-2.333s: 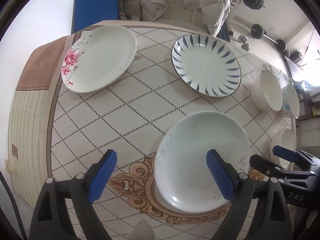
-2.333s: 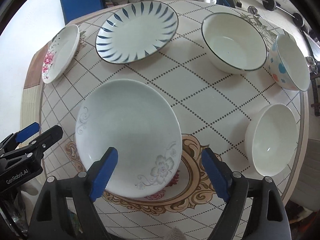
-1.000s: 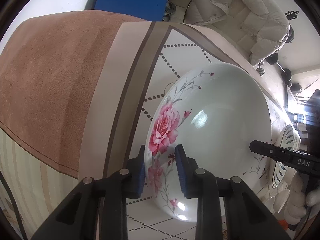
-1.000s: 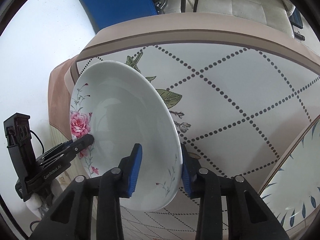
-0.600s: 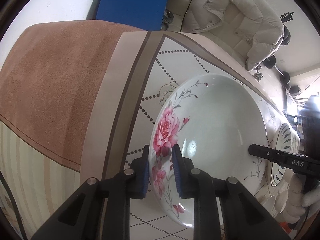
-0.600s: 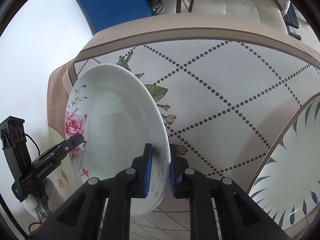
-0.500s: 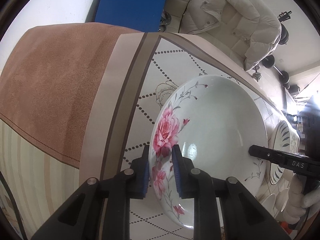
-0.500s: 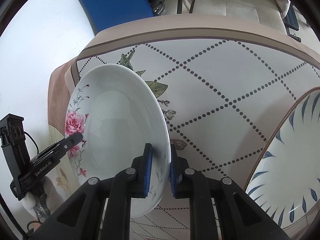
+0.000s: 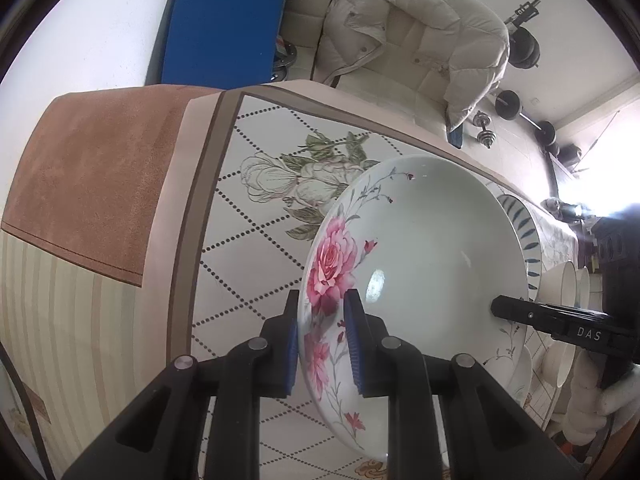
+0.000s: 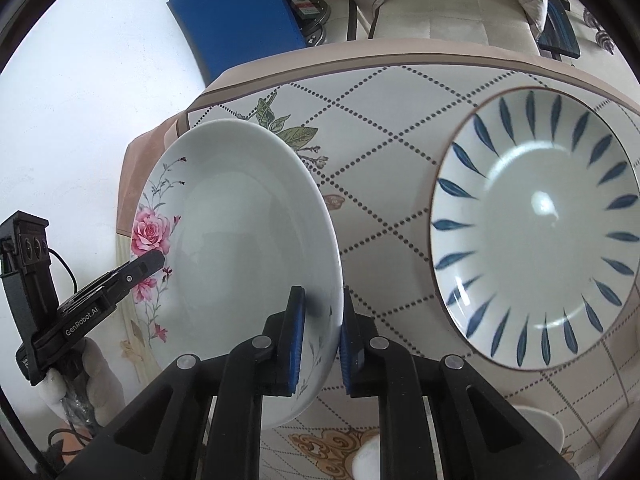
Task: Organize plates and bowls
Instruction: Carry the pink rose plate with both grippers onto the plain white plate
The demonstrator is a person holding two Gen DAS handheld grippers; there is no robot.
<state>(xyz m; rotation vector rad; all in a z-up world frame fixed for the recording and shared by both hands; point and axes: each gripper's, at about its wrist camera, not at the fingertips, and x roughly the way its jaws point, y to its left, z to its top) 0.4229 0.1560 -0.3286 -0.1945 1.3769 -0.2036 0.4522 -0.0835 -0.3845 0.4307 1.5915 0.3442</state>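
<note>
The white plate with a pink rose (image 9: 432, 264) is lifted off the tablecloth and held by both grippers. My left gripper (image 9: 322, 340) is shut on its rose-side rim. My right gripper (image 10: 320, 336) is shut on the opposite rim of the same rose plate (image 10: 244, 240). Each gripper shows in the other's view: the right gripper (image 9: 516, 312) and the left gripper (image 10: 152, 262). The blue-leaf plate (image 10: 536, 232) lies flat on the table to the right. In the left wrist view its edge (image 9: 528, 236) shows behind the rose plate, with bowls (image 9: 560, 304) beyond.
The table has a patterned cloth (image 9: 248, 208) with a brown border (image 9: 96, 168) hanging over the left edge. A blue mat (image 9: 224, 20) and a sofa with a white coat (image 9: 416, 36) stand behind the table. Dumbbells (image 9: 508, 104) lie on the floor.
Both grippers closed on the rose plate's rims and lifted it. It has moved to the right, toward the blue-leaf plate, uncovering the flower print on the cloth.
</note>
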